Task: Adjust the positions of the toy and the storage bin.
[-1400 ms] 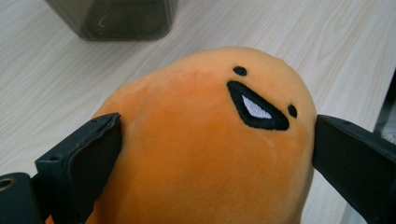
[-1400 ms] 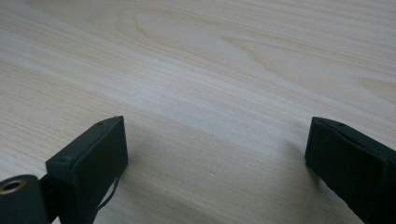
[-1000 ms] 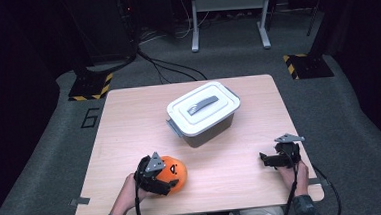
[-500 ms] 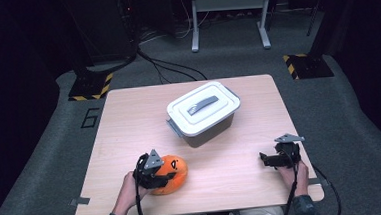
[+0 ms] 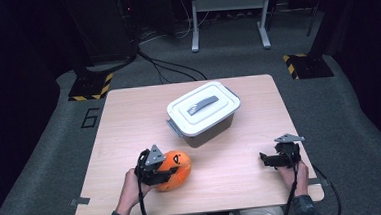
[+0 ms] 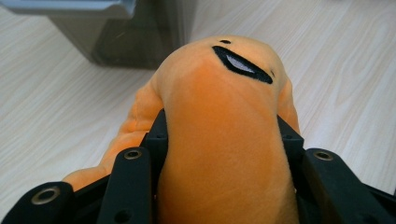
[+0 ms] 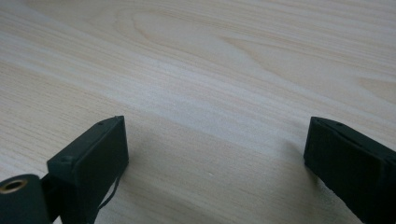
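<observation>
High view shows my left gripper (image 5: 168, 171) near the worktop's (image 5: 129, 121) front edge, its jaws just closed onto the orange plush toy (image 5: 176, 168). Grasp done; next I lift it toward the lidded box (image 5: 204, 114). My right gripper (image 5: 266, 160) rests open, empty.

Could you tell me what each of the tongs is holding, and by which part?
The left tongs squeeze the orange plush toy across its body; the right tongs stand open, holding nothing.
</observation>
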A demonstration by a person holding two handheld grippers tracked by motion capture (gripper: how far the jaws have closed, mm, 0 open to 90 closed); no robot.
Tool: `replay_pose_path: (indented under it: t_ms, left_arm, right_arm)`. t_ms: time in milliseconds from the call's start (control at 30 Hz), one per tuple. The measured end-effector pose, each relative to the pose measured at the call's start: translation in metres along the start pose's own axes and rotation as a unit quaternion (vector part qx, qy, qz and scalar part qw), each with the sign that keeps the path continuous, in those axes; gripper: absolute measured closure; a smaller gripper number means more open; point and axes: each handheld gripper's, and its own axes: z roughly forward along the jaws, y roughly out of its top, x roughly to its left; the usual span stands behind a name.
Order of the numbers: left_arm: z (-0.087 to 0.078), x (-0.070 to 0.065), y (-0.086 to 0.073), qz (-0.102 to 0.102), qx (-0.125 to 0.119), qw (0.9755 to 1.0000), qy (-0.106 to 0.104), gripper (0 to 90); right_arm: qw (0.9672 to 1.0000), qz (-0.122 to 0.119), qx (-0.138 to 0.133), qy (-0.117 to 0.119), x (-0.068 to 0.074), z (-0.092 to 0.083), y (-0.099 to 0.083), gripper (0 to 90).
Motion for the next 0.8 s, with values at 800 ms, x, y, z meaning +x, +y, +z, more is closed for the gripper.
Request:
replay_pose_path:
  t_ms: [800]
  left_arm:
    - [0.038, -0.04, 0.043, 0.047, -0.001, 0.9975, -0.052, 50.8]
  right_arm:
    - [1.0, -0.001, 0.0, 0.0, 0.0, 0.0, 0.0, 5.7]
